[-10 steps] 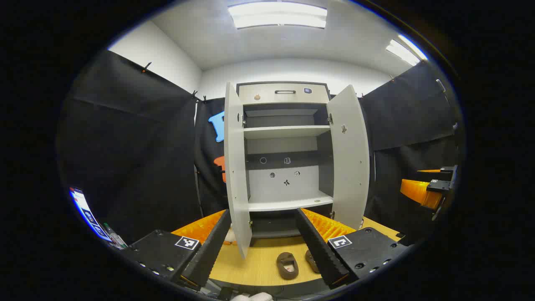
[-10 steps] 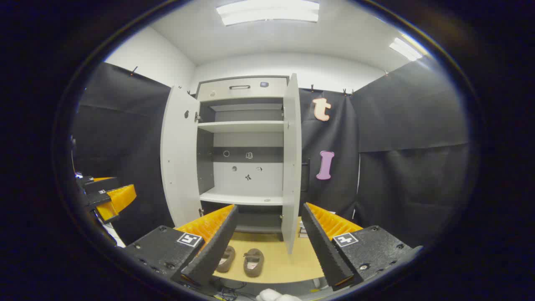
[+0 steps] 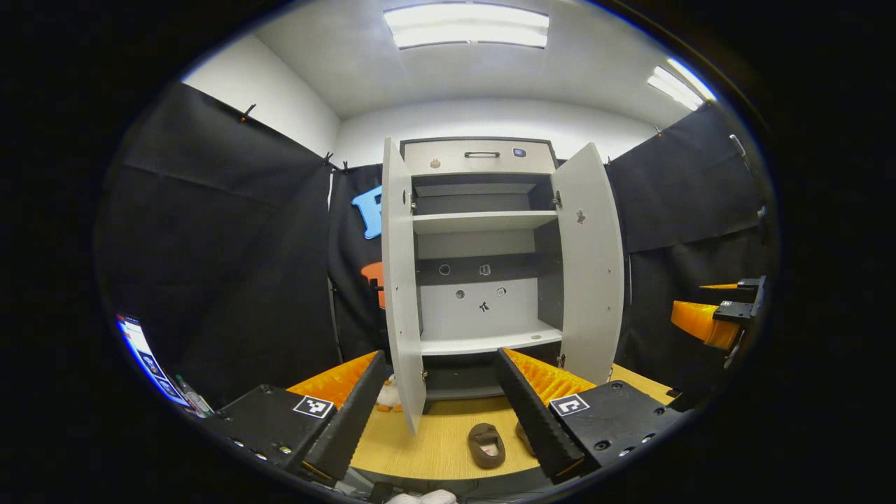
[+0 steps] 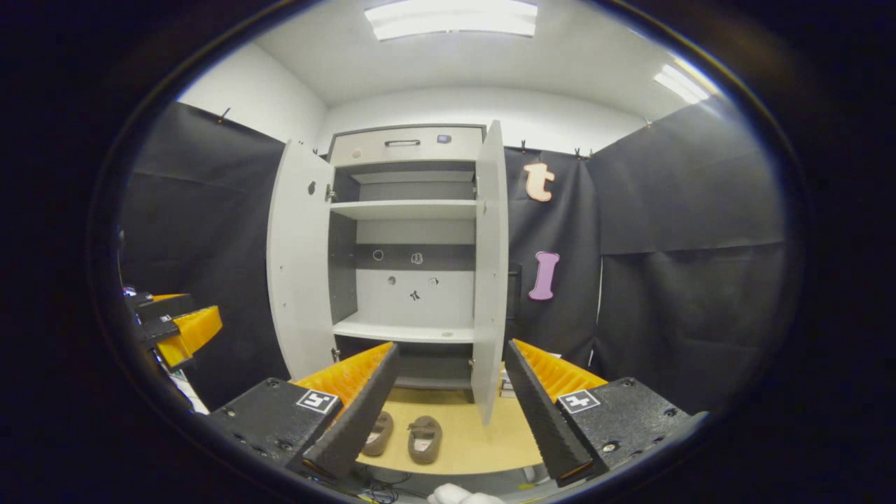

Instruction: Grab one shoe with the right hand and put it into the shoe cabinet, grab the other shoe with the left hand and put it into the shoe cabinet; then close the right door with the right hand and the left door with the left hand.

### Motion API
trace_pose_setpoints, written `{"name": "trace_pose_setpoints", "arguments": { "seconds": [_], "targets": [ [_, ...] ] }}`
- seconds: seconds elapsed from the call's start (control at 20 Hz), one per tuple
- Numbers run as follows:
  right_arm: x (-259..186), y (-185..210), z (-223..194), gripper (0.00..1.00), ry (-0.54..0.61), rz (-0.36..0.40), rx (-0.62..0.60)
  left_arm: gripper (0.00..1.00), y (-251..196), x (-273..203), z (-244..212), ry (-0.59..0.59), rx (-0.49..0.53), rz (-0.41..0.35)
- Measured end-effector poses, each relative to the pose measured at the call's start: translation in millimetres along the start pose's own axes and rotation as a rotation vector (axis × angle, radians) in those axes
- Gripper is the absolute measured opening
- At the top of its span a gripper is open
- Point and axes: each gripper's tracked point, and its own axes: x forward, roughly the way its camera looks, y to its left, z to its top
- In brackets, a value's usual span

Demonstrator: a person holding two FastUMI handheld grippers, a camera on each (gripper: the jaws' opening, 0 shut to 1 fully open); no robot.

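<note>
Shoes: two brown slippers lie side by side on the wooden bench (image 4: 483,437) near its front edge, in front of the cabinet; left shoe (image 4: 379,432), right shoe (image 4: 425,439).
Shoes against fingers: in the right gripper view the pair sits low between the right gripper (image 4: 448,409) fingers, apart from them, the left shoe partly behind one finger. In the left gripper view one shoe (image 3: 486,444) lies between the left gripper (image 3: 441,413) fingers and the other (image 3: 523,435) is half hidden by a finger.
Fingers: both pairs spread wide, holding nothing.
Pose: both grippers held level above the bench's front edge, facing the cabinet; each shows at the edge of the other's view.
Shoe cabinet (image 4: 406,245): white, both doors swung open, left door (image 3: 400,280), right door (image 4: 490,273); shelves bare.
</note>
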Motion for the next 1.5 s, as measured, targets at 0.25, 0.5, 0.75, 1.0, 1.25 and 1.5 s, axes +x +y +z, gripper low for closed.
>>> {"name": "trace_pose_setpoints", "arguments": {
  "seconds": [0.25, 0.5, 0.75, 1.0, 1.25, 1.5],
  "targets": [
    [11.1, 11.9, -15.2, 0.99, 0.044, 0.012, -0.028, 0.96, 5.2, -4.1, -8.9, 0.019, 0.002, 0.002],
    [47.5, 36.8, -76.6, 0.99, 0.187, 0.085, -0.072, 0.96, 10.2, -6.4, -19.1, 0.032, -0.018, 0.022],
    [93.0, 54.8, -176.1, 1.00, 0.407, 0.149, -0.099, 0.96, 18.1, -3.8, -26.0, 0.054, 0.016, 0.078],
    [131.9, 72.4, -294.3, 0.97, 0.666, 0.210, -0.053, 0.96, 28.4, 4.8, -24.6, 0.084, 0.028, 0.138],
    [172.3, 80.0, -384.0, 0.94, 0.836, 0.206, 0.017, 0.96, 27.1, 15.1, -26.0, 0.115, 0.048, 0.185],
    [205.3, 79.7, -431.2, 0.90, 0.924, 0.195, 0.078, 0.96, 22.2, 28.1, -29.7, 0.158, 0.086, 0.214]
  ]
}}
